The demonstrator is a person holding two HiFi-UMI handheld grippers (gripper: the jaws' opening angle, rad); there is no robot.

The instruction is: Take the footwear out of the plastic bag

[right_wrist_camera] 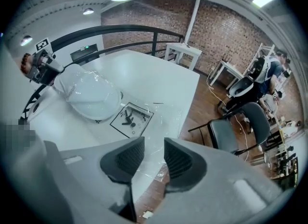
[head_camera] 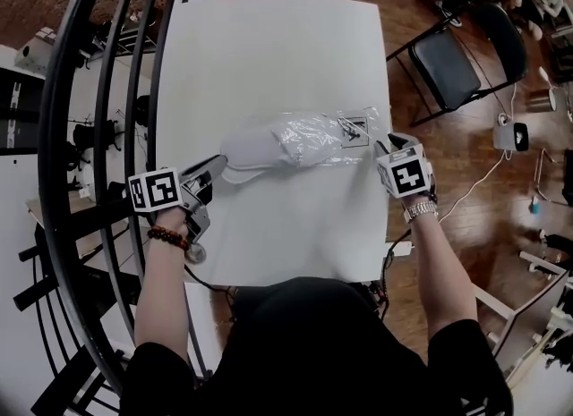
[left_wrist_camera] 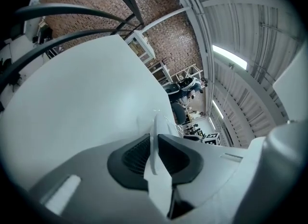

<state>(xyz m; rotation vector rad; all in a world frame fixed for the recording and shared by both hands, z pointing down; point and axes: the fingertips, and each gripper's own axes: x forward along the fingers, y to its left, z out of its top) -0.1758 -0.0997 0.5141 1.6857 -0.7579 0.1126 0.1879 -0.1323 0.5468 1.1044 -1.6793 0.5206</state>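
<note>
So basically it's a two-ended pull setup: the footwear (head_camera: 253,149), a soft white slipper-looking thing, lies across the middle of the white table (head_camera: 269,47), toe end poking out of the clear plastic bag (head_camera: 327,135) toward the person's left. The left gripper (head_camera: 218,165) has its jaws clamped tight on a thin white edge of it, which makes sense if you want to drag it out sideways. The right gripper (head_camera: 385,148) sits at the opposite, closed end of the bag near the table's edge, I'd guess to anchor the plastic so it doesn't tag along. The head view makes it look like both ends are held. The right gripper view says otherwise: the pads stand a little apart with crumpled film running between them, floor visible through the gap, so I'd call that not pinched. That same view shows the bag's printed warning label (right_wrist_camera: 131,118) and how much of the slipper is inside the plastic, plus a folding chair (right_wrist_camera: 231,131) beside the table. The left gripper view only gives you the white edge squeezed between its pads, nothing of the bag.
</note>
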